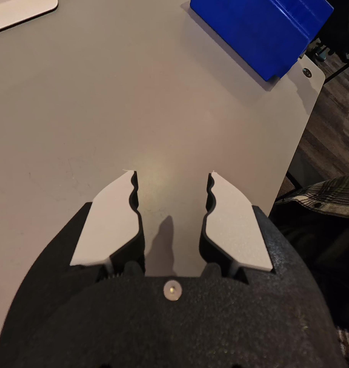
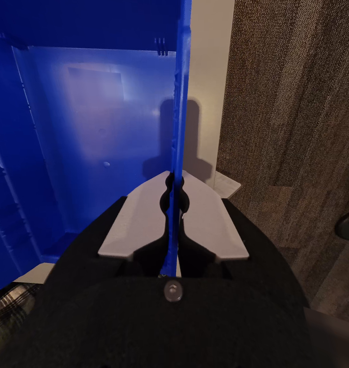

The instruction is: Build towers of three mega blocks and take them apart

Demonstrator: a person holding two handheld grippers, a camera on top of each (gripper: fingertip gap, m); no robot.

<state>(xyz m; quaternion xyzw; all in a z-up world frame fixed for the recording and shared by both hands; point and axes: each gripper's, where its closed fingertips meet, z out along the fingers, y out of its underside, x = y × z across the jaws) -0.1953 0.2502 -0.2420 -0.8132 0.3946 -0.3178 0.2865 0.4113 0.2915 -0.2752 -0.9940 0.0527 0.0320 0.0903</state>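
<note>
Meanwhile the right gripper (image 2: 176, 176) pinches the side wall of the blue plastic bin (image 2: 90, 119), while the left gripper (image 1: 172, 173) hovers spread over the grey table (image 1: 90, 109).

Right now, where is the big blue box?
The blue box sits at the table's far right corner in the left wrist view, and the right tongs are pinching its side wall.

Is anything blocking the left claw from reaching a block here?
No blocks show in either view. The left claw hangs open over bare table; the right claw is shut on the blue bin's wall.
</note>
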